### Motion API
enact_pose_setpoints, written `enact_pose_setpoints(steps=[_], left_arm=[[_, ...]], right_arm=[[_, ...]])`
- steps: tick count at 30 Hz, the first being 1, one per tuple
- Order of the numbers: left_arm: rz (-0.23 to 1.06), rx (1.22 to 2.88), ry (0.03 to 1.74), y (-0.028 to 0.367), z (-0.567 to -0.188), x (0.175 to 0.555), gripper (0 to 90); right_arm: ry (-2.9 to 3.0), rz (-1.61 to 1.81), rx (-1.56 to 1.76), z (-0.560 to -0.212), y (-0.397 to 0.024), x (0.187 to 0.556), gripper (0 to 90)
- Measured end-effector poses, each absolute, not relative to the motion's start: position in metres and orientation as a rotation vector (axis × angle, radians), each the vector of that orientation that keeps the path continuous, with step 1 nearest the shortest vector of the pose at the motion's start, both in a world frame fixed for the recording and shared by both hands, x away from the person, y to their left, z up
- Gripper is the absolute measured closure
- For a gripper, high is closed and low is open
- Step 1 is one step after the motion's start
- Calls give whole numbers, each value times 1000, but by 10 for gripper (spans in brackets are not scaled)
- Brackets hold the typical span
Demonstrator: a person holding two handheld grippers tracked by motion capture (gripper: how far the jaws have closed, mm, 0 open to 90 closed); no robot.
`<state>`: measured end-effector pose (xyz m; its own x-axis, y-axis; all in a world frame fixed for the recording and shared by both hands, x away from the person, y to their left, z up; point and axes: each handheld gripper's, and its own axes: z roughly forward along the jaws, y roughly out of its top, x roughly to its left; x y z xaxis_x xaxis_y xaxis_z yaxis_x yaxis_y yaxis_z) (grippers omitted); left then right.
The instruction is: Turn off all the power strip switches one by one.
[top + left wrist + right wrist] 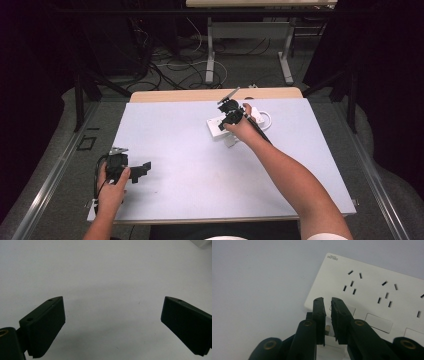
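Observation:
A white power strip [216, 125] lies at the far middle of the table, its sockets and switches facing up [372, 287]. My right gripper [229, 116] hangs over the strip's near corner, held by a hand. In the right gripper view its jaws [327, 301] stand almost together, a thin gap at the tips. A small white plug [332, 343] with a metal prong sits between them lower down, and they seem to press on it. My left gripper [144, 168] rests at the table's near left, jaws wide apart [113, 300] over bare tabletop.
The strip's white cable [267, 120] coils at its right end. The pale table top [200, 170] has a wooden far edge. Beyond it stand table legs and loose cables on the floor [180, 65]. Rails run along both sides of the table.

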<state>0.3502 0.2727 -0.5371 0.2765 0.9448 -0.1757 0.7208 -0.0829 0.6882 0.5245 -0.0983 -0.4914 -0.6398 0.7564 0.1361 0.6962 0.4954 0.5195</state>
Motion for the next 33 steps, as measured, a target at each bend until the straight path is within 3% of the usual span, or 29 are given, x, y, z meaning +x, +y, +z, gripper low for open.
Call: enact_pose_setpoints(steps=[22, 33], left_arm=[[415, 1860, 1502, 272, -537, 350, 54], [417, 1856, 1505, 270, -537, 349, 54]], right_arm=[[2637, 897, 1200, -466, -119, 485, 540], [2619, 897, 1176, -476, -144, 455, 443]])
